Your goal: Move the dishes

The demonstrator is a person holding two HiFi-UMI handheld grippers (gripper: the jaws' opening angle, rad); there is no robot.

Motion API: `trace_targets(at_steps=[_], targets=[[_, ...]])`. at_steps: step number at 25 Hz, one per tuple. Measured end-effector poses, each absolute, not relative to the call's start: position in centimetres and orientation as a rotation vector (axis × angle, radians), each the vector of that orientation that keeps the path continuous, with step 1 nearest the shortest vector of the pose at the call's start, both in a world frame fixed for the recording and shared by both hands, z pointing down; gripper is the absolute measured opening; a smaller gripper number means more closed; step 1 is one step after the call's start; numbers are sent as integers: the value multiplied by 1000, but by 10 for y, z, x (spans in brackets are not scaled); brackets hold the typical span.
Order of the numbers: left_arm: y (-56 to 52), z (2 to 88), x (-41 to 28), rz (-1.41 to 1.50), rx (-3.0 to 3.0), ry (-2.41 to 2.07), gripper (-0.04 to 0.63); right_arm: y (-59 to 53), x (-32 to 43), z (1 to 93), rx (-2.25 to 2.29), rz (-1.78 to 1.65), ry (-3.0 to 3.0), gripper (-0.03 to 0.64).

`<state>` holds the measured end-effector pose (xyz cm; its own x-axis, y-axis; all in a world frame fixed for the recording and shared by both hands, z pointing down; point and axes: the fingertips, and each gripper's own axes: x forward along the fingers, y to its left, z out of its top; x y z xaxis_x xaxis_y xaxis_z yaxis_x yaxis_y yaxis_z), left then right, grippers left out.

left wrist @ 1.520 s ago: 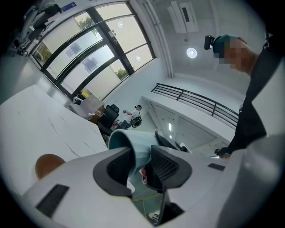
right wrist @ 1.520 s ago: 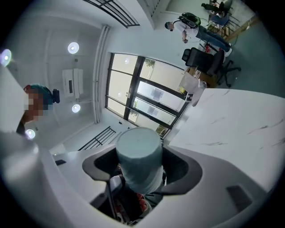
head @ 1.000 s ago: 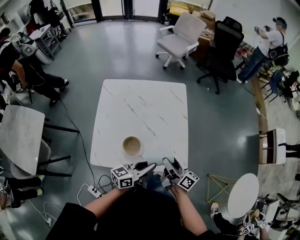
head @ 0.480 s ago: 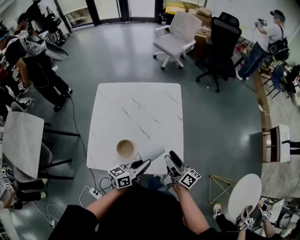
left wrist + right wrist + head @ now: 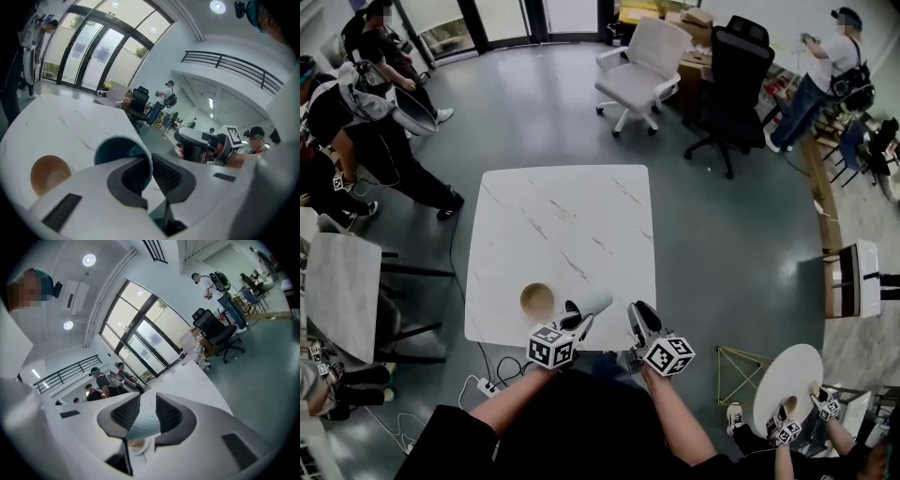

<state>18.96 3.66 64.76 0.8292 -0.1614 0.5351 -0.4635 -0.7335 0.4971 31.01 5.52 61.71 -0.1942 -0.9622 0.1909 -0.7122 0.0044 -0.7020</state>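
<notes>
Cup [image 5: 598, 302] lying at the table's [image 5: 562, 216] 6 o'clock edge, where we are pinching its rim in the left tongs [image 5: 151, 174] and its pale wall in the right tongs [image 5: 146, 416], and should be raising both evenly.

I see a white marble table [image 5: 572, 216] on a grey floor [image 5: 722, 253]. Beyond its far edge stand a white office chair [image 5: 642, 56] and a black office chair [image 5: 736, 80], side by side. A power strip [image 5: 485, 385] lies on the floor near the table's near-left corner. A second marble table [image 5: 337, 291] stands well apart at left, and a round white table [image 5: 783, 384] at lower right. Several people stand around the room.
</notes>
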Motion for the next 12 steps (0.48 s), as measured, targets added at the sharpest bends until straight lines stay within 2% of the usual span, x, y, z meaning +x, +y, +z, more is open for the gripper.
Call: trace_targets(at_steps=[5,8,12], targets=[[36,683,206,801,2361,-459,37,58,329,643,-1798,-1064,1889,82],[35,700,214,885,2366,-451,37,61,341,658,-1926,-1056,1866,25],[37,711,223,985,2396,-465,37,63,341,667,-2015,-1070,1920,18]])
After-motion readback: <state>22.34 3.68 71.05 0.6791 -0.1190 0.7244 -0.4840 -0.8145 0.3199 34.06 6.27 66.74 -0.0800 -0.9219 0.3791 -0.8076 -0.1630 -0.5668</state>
